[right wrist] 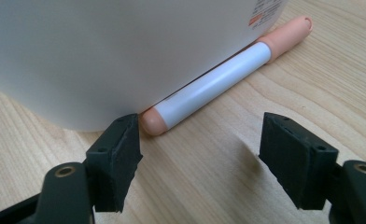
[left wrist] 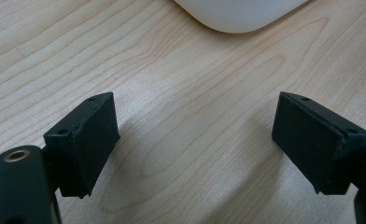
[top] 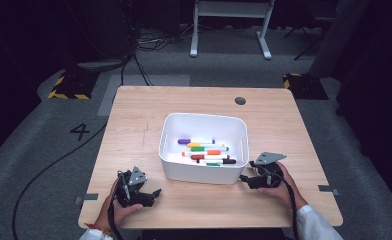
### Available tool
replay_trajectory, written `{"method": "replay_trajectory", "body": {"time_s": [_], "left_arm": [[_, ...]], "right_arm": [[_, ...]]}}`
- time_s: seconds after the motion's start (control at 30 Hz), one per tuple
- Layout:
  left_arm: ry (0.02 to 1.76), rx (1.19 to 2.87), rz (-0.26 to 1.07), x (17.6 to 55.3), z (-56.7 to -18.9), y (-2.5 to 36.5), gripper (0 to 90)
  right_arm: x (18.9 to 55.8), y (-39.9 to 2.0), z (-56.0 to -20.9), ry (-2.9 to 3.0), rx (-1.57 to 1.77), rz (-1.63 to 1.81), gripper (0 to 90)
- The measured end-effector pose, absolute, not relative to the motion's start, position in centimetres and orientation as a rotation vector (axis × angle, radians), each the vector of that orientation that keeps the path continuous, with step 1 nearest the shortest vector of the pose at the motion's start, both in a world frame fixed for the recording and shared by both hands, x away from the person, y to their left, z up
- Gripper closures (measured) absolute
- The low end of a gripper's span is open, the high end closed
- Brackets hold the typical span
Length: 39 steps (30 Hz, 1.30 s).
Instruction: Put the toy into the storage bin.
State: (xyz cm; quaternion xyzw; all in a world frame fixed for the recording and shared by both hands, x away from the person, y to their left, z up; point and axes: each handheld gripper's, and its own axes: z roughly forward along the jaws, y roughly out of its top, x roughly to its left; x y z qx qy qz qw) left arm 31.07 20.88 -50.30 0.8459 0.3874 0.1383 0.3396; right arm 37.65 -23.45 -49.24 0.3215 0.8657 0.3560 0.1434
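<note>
A white bin [top: 202,172] stands mid-table with several coloured markers [top: 206,151] lying in it. In the right gripper view a white marker with peach caps [right wrist: 214,84] lies on the wood against the bin's wall [right wrist: 102,56]. My right gripper [right wrist: 200,154] is open just short of that marker's near cap, which sits beside one jaw, with nothing between the pads. From above, the right gripper [top: 245,178] is at the bin's front right corner. My left gripper [top: 154,195] rests near the front left and is open [left wrist: 195,140] over bare wood, with the bin's corner [left wrist: 239,16] ahead.
The wooden table [top: 134,115] has a dark round grommet [top: 240,100] near its far edge. Tape tabs [top: 329,190] mark its front corners. Cables [top: 49,170] run across the grey floor to the left, and a white desk frame [top: 231,25] stands behind.
</note>
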Motion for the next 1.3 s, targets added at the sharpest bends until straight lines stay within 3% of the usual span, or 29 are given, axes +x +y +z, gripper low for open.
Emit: {"method": "replay_trajectory", "body": {"time_s": [0.53,0.67,0.73,0.9,1.3], "left_arm": [[1.009,2.202,0.359,31.1,-50.3,20.9,14.7],[1.009,2.202,0.359,31.1,-50.3,20.9,14.7],[1.008,2.203,0.359,31.1,-50.3,20.9,14.7],[1.008,2.203,0.359,31.1,-50.3,20.9,14.7],[1.009,2.203,0.358,31.1,-50.3,20.9,14.7]], "right_arm": [[38.4,-21.3,-49.8,2.350,1.023,0.967,27.5],[38.9,-21.4,-49.7,2.289,1.086,0.946,40.9],[39.0,-21.7,-49.6,2.271,1.097,0.936,54.2],[39.4,-23.0,-49.6,2.234,1.136,0.902,73.2],[38.5,-28.0,-49.2,2.338,1.083,0.907,76.0]]}}
